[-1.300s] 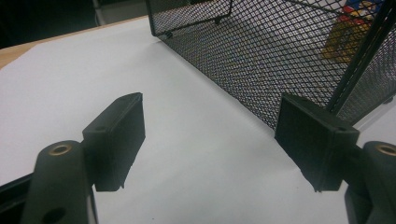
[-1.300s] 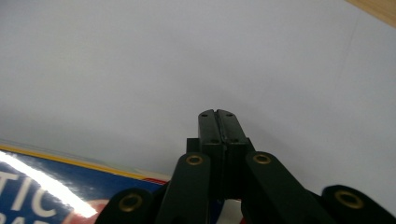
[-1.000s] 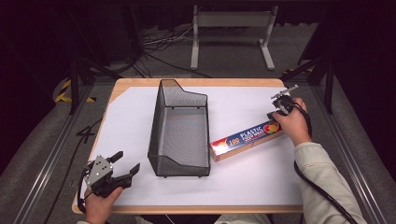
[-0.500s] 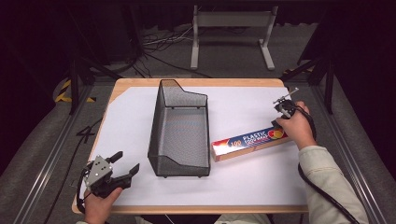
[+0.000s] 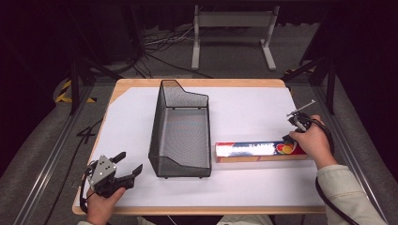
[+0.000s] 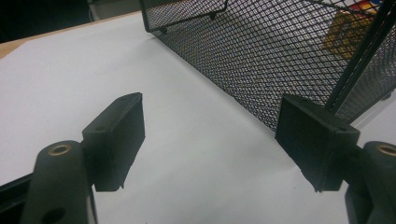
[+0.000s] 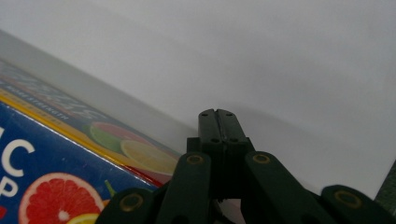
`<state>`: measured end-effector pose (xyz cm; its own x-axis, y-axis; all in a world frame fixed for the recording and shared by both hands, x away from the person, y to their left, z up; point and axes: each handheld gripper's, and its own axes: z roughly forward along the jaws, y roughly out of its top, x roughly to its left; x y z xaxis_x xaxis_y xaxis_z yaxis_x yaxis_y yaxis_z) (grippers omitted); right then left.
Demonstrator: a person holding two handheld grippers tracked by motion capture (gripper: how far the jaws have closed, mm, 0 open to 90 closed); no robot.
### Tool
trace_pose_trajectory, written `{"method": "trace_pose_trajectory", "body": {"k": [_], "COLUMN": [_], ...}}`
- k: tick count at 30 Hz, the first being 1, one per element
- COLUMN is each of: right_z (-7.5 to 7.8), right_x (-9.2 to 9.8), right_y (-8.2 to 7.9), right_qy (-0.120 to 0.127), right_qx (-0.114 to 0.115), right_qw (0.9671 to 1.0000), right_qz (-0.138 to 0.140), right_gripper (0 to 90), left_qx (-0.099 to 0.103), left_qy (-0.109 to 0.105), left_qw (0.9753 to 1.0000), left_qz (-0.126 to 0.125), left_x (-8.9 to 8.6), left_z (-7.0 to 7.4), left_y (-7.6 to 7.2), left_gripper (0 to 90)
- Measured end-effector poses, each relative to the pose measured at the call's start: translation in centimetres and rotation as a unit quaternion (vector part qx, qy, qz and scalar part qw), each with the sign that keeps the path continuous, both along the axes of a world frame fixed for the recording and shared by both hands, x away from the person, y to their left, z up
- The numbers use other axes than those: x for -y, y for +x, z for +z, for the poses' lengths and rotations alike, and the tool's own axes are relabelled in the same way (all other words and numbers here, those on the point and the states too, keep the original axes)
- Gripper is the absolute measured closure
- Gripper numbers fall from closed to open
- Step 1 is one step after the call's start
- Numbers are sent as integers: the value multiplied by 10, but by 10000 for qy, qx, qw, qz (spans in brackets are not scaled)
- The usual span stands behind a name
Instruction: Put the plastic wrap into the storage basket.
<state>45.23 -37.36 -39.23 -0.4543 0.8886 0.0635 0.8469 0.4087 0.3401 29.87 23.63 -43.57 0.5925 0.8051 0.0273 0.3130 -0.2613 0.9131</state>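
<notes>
A long blue plastic-wrap box [image 5: 256, 151] with citrus pictures lies flat on the white sheet, right of a black wire-mesh basket [image 5: 157, 126]. My right gripper [image 5: 287, 138] rests against the far side of the box's right end; its jaws are shut with nothing between them. In the right gripper view, the shut gripper [image 7: 217, 114] sits just beside the box [image 7: 56, 154] on the white surface. My left gripper [image 5: 130, 162] is open near the front left corner, just left of the basket. The left gripper view shows the open gripper [image 6: 210, 140] over bare sheet, with the basket [image 6: 280, 51] ahead to the right.
The wooden table [image 5: 197, 83] is covered by the white sheet [image 5: 244, 108]. A metal stand [image 5: 232, 28] and cables lie on the floor beyond the far edge. Rails run along both sides of the table.
The box's right end has swung toward the near edge, so the box now lies parallel to it. My right gripper moved the same way with it. The left gripper stayed put.
</notes>
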Motion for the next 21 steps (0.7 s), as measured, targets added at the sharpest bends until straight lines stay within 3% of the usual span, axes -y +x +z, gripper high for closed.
{"method": "trace_pose_trajectory", "body": {"k": [6,8,10,14,15,19,21], "right_z": [-1,0,5,19,24,39,42], "right_x": [4,3,-4,-23,-30,-58,-74], "right_y": [-12,-14,-19,-28,-31,-47,-54], "right_qy": [113,81,50,271,348,750,967], "right_qx": [-41,168,629,1252,1431,1738,1823], "right_qw": [9999,9998,9979,9900,9862,9747,9660], "right_qz": [33,45,142,595,762,1185,1561], "right_gripper": [900,900,900,900,900,900,900], "left_qx": [-25,-17,-37,-60,-58,-56,-39], "left_qy": [-35,-8,-4,23,22,2,6], "left_qw": [10000,10000,10000,10000,10000,10000,10000], "left_qz": [33,29,29,38,43,42,43], "left_x": [-1,-1,0,0,0,-1,-1], "left_z": [-1,-1,-1,-2,-2,-2,-2], "left_y": [0,1,1,2,2,1,1], "left_gripper": [247,247,247,247,247,247,247]}}
